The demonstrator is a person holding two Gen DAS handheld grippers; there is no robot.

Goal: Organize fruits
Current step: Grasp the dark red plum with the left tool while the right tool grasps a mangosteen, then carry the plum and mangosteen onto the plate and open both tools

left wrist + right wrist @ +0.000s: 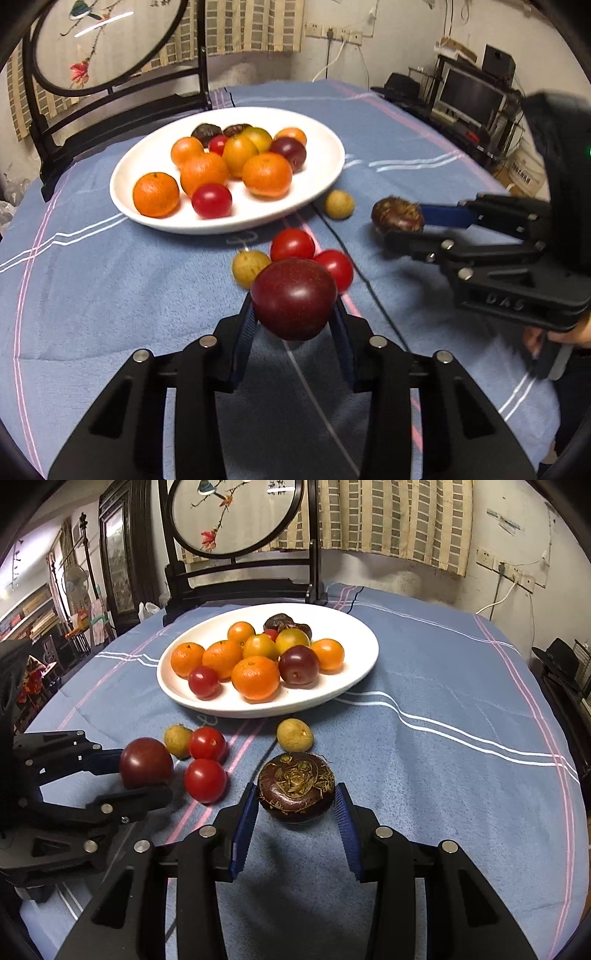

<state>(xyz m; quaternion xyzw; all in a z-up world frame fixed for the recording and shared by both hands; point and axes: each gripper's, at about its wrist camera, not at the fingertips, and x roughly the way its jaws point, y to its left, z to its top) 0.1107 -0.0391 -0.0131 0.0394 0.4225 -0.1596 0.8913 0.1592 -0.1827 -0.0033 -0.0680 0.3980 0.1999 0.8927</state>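
with left gripper (pixel 295 314) clamping the plum (pixel 294 298) and right gripper (pixel 297 801) clamping the water chestnut (pixel 296 786), lift both clear, then lower gently into the plate (pixel 354 642).

This is a lived-in home, a sitting or dining room. The worktop (pixel 443 686) is a round table under a soft blue striped cloth. Behind it stands a dark wooden screen (pixel 236 513) with an embroidered bird-and-flower panel, and behind that hang checked curtains (pixel 391 517) on a worn plaster wall with sockets (pixel 506 570). To the right of the worktop sits a television (pixel 469 96); to its left, a floor fan (pixel 75 578) and cluttered shelves (pixel 33 613).
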